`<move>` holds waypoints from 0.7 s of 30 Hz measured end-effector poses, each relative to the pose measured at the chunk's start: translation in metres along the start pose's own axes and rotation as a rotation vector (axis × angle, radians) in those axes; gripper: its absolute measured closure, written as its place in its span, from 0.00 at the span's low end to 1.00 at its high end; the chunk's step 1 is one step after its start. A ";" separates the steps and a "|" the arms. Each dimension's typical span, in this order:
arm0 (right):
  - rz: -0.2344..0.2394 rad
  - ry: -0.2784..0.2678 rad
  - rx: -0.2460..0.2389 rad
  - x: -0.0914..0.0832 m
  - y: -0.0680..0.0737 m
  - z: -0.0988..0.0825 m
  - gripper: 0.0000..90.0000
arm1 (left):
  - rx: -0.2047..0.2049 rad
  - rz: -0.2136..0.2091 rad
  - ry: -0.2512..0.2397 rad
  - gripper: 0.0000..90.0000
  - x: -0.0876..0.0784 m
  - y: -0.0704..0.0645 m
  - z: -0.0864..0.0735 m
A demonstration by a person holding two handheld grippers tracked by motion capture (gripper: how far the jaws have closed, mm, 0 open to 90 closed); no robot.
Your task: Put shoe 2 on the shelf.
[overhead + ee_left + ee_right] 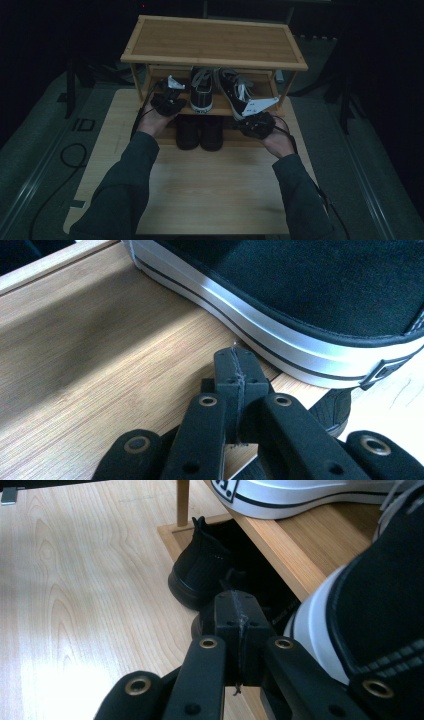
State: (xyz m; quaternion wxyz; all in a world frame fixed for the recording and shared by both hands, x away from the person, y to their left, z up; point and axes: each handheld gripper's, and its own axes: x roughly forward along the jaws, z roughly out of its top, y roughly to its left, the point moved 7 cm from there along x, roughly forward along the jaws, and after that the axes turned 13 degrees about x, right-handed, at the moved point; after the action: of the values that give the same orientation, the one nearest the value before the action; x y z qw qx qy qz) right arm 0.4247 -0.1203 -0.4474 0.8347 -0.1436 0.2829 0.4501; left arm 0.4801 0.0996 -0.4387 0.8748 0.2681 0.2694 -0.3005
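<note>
A wooden shoe rack [215, 62] stands at the far end of the table. On its middle shelf [100, 350] sit two black sneakers with white soles: one straight [201, 94], one angled with its heel past the shelf's front edge [236, 95]. A pair of black shoes [200, 132] stands on the bottom level. My left gripper [171, 97] hovers over the shelf's left end, shut and empty [235, 365], just beside a sneaker's white sole [280, 335]. My right gripper [252, 120] is shut and empty [235, 605], close by the angled sneaker's heel [360, 615], with a black shoe [200, 565] beyond it.
The rack's top shelf [210, 40] is bare. Light wooden table [210, 185] stretches between the rack and the person's sleeves. A rack post [183, 502] stands by the black shoes. Dark floor with cables [70, 155] lies to the left.
</note>
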 end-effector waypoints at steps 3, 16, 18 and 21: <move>-0.008 0.000 0.003 -0.004 -0.003 -0.003 1.00 | 0.000 0.000 0.000 1.00 0.000 0.000 0.000; -0.012 0.002 0.001 -0.012 -0.007 -0.004 1.00 | -0.004 -0.007 -0.004 1.00 0.000 0.001 0.000; -0.011 0.004 0.001 -0.013 -0.007 -0.004 1.00 | -0.005 -0.007 -0.004 1.00 0.000 0.001 0.000; -0.008 0.005 -0.001 -0.014 -0.007 -0.005 1.00 | -0.005 -0.007 -0.004 1.00 0.000 0.001 0.000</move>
State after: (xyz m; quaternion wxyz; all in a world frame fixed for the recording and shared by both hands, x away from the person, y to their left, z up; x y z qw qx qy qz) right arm 0.4230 -0.1358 -0.4428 0.8357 -0.1464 0.2841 0.4467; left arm 0.4804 0.1001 -0.4387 0.8749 0.2642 0.2694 -0.3036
